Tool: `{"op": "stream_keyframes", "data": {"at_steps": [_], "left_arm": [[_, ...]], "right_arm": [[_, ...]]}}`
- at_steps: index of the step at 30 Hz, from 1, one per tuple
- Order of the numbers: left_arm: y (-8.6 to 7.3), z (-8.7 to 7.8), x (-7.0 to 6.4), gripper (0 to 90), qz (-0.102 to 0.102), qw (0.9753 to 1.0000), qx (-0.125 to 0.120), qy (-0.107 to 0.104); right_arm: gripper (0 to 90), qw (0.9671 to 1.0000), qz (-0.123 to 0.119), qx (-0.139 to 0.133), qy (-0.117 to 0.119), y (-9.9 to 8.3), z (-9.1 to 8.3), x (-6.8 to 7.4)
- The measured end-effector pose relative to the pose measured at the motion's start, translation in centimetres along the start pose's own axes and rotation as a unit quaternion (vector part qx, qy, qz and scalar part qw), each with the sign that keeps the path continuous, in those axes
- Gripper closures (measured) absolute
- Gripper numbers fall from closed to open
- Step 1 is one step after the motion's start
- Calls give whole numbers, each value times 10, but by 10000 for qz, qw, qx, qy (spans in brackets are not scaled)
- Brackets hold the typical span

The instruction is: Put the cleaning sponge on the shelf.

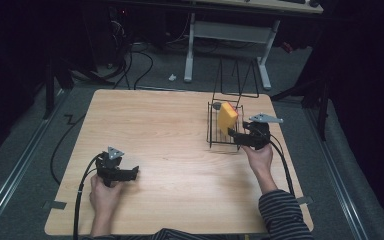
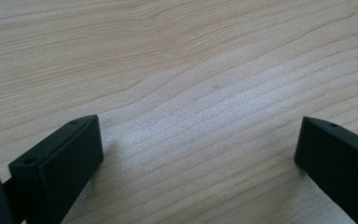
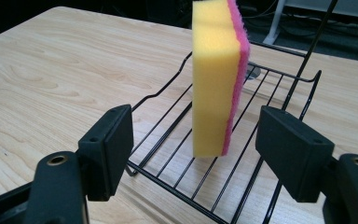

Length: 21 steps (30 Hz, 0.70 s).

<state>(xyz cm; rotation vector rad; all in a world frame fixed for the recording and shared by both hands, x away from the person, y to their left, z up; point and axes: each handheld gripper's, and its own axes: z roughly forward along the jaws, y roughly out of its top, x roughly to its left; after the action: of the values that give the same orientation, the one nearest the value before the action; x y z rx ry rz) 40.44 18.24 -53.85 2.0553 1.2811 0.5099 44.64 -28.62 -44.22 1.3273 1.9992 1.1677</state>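
The yellow foam sponge with a pink scouring layer stood upright on edge inside the black wire rack, which sat near the right edge of the light wooden tabletop, toward the far side. The right tool was released, its jaws spread either side of the sponge and apart from it. The left tool was released too, jaws wide over bare wood near the front left corner of the tabletop.
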Motion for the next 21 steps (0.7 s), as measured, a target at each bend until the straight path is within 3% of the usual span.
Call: {"op": "stream_keyframes", "data": {"at_steps": [21], "left_arm": [[0, 0, 0, 14, 2, 10000, 1, 0]], "right_arm": [[302, 9998, -20, -196, 65, 7, -34, 0]]}}
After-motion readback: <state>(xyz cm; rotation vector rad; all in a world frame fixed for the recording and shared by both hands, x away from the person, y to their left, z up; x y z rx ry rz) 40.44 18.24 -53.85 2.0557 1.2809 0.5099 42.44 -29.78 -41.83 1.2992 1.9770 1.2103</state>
